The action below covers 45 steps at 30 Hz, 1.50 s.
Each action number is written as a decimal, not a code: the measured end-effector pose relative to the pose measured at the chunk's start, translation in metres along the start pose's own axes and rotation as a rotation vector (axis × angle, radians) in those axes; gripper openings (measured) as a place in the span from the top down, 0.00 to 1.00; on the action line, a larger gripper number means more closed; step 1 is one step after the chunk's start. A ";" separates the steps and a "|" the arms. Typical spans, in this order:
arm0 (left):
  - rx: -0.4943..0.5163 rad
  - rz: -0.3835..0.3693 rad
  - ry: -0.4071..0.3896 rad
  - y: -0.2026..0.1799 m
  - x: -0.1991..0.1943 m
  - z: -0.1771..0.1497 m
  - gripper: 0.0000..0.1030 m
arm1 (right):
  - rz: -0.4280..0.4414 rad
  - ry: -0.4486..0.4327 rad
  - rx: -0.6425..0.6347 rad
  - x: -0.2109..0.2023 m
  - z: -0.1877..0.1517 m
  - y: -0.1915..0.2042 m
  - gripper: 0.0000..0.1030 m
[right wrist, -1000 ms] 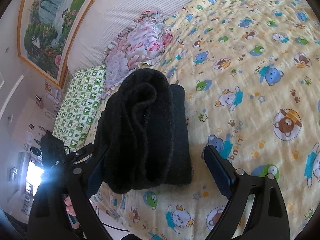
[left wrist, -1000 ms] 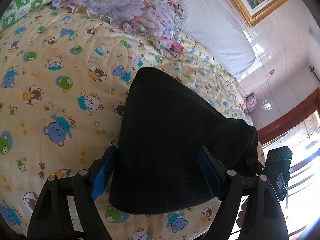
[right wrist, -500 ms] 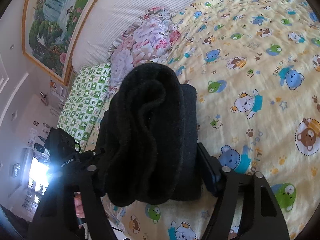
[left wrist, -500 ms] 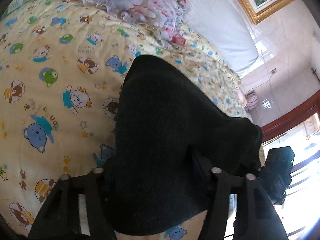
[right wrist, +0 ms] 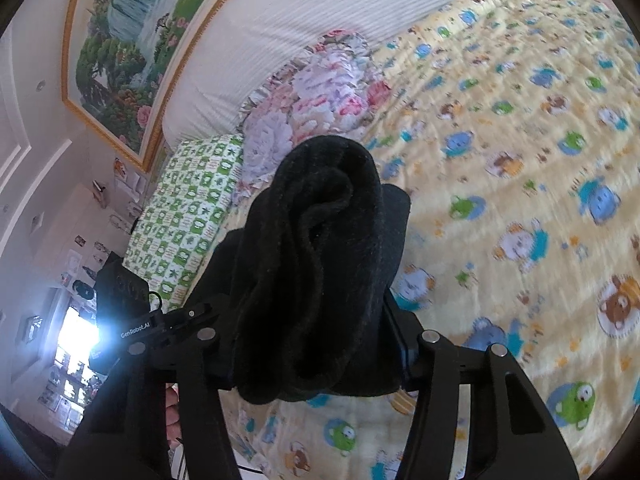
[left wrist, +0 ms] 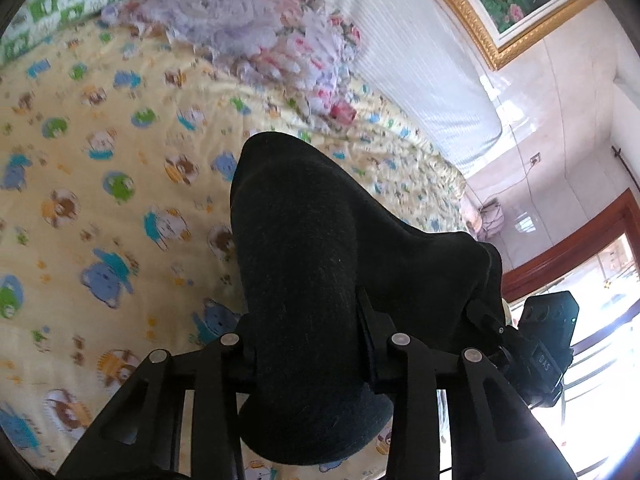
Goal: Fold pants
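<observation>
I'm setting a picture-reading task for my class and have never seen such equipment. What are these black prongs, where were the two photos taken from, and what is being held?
No robot: a person holds a hand-held gripper in each hand, each carrying a wide-angle camera looking along its jaws. One photo comes from the left gripper, one from the right gripper. Both are closed on a folded bundle of black pants, above a bed sheet printed with cartoon bears. A floral pillow and a green checked pillow lie at the bed's head.

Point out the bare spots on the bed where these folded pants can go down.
Open bedspread lies right of the black pants, clear to the frame edge. It is crowded toward the headboard: floral pillow and green checked pillow.
</observation>
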<state>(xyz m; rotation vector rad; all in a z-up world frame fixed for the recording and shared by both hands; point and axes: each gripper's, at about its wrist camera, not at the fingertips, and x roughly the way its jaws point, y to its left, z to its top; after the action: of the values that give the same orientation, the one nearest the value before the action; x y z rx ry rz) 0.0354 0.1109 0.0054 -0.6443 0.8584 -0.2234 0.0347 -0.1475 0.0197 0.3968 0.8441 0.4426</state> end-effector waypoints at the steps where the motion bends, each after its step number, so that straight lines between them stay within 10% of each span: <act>1: 0.006 0.008 -0.014 0.000 -0.004 0.001 0.66 | 0.008 0.002 -0.008 0.003 0.002 0.004 0.46; 13: -0.005 0.067 -0.116 0.020 -0.029 0.040 0.67 | 0.058 0.018 -0.109 0.048 0.038 0.042 0.47; 34: 0.037 0.172 -0.086 0.049 0.039 0.102 0.65 | -0.052 0.124 -0.090 0.132 0.095 0.015 0.44; 45: 0.056 0.206 -0.095 0.068 0.034 0.096 0.39 | -0.201 0.133 -0.164 0.133 0.095 0.002 0.30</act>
<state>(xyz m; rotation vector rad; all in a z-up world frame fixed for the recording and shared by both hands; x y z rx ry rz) 0.1262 0.1916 -0.0112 -0.5064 0.8175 -0.0306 0.1866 -0.0913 -0.0047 0.1300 0.9594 0.3505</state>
